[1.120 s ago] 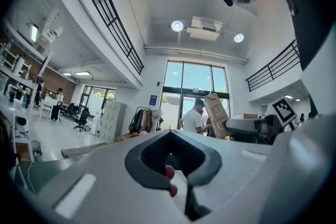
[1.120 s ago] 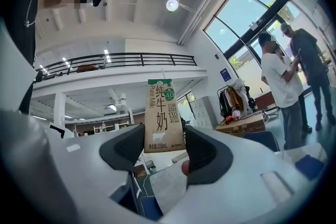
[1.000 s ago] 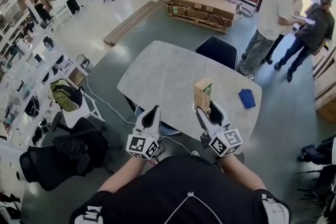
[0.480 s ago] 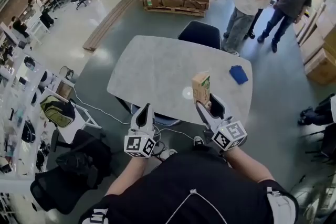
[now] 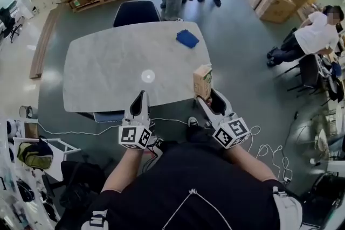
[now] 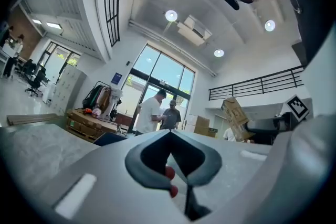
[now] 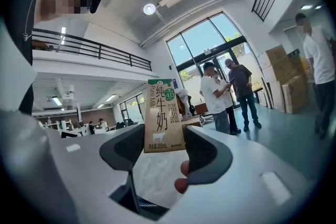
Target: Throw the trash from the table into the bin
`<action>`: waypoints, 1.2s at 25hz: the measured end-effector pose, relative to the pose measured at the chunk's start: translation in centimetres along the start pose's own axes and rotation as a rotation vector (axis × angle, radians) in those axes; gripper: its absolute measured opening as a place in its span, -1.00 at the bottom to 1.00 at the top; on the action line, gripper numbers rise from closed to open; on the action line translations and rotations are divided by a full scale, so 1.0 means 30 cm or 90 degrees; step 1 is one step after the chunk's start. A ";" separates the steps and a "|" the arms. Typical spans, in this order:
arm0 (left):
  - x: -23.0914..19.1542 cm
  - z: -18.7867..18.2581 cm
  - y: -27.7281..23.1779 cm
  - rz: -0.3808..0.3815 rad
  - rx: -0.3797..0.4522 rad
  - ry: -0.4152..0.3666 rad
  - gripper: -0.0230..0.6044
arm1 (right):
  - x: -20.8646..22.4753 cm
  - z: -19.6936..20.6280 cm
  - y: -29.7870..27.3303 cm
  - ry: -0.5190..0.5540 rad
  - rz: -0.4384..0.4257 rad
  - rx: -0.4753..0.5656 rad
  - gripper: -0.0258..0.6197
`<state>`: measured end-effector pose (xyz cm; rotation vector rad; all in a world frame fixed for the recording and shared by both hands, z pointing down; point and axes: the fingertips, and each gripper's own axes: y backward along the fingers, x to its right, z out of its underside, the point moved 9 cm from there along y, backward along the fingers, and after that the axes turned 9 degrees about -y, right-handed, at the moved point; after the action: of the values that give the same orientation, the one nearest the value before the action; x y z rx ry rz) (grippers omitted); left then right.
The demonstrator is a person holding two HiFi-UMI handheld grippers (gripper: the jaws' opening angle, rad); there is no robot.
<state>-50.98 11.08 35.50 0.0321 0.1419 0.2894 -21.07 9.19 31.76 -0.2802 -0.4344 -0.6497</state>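
We are squeezing the milk carton [image 5: 202, 81] in our right gripper [image 5: 208, 99] by the edge of the table [image 5: 102, 75], with our left gripper [image 5: 139, 102] closed and empty, and a fast swing could be shaking it loose.

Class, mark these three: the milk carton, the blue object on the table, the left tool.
milk carton [image 7: 164, 113]: right gripper view, printed front face.
blue object [image 5: 187, 38]: head view, middle of its top.
left tool [image 5: 141, 95]: head view, between its closed tips.
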 end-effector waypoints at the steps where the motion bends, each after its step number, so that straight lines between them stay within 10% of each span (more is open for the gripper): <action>1: 0.035 -0.009 -0.021 0.011 0.004 -0.001 -0.93 | 0.021 -0.010 0.016 -0.003 0.006 0.004 -0.07; 10: 0.366 0.077 -0.166 0.031 -0.036 -0.030 -0.93 | 0.311 -0.082 0.245 -0.019 0.011 0.041 -0.07; 21: 1.258 0.190 -0.575 0.138 -0.072 0.010 -0.93 | 1.051 -0.390 0.692 -0.028 0.058 0.083 -0.08; 30: 1.293 0.188 -0.717 0.196 -0.097 -0.040 -0.93 | 1.165 -0.399 0.736 -0.056 0.102 0.124 -0.08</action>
<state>-7.30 1.53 34.73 -0.0893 0.0511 0.6048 21.44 3.29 35.24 -0.1568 -0.5498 -0.4351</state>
